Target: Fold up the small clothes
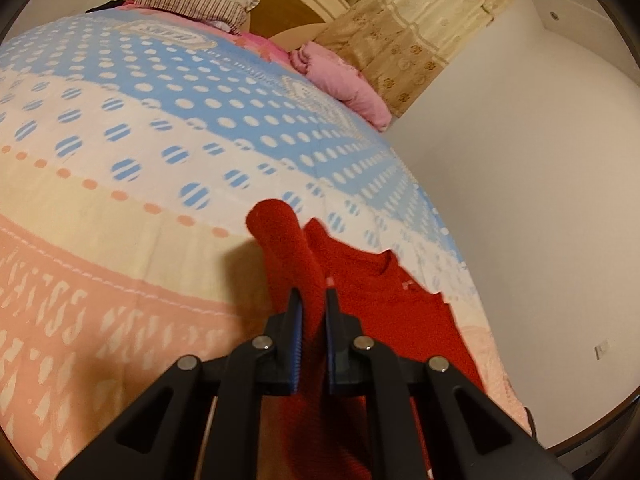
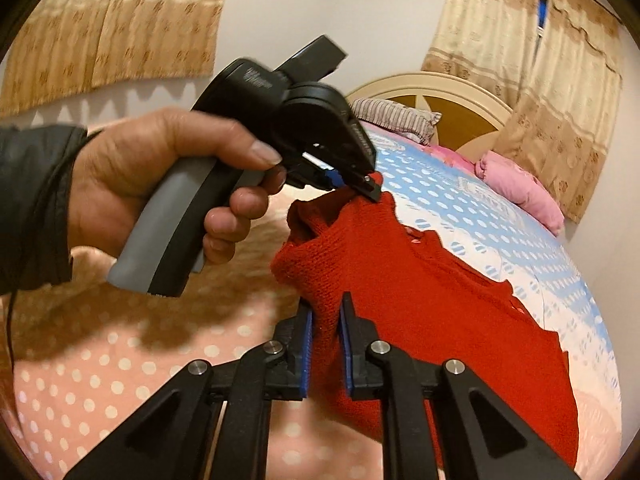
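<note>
Folding looks barely begun: red knit sweater (image 2: 420, 300) lies mostly spread on the dotted bedspread (image 1: 160, 128), well short of the striped pillow (image 1: 196, 4). Left gripper (image 1: 311, 304) pinches a lifted sleeve; right gripper (image 2: 325, 320) clamps the sweater's near edge. No finished fold shows, so sleeves and body remain, by my judgement.

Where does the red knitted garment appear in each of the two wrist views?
Left wrist view: the red knitted garment is at lower centre, running up from between the left tool fingers onto the bed.
Right wrist view: the garment fills the centre and lower right, pinched by the right tool below; the left tool pinches its upper edge.
Shared landmark: the pink pillow beside the headboard.
</note>
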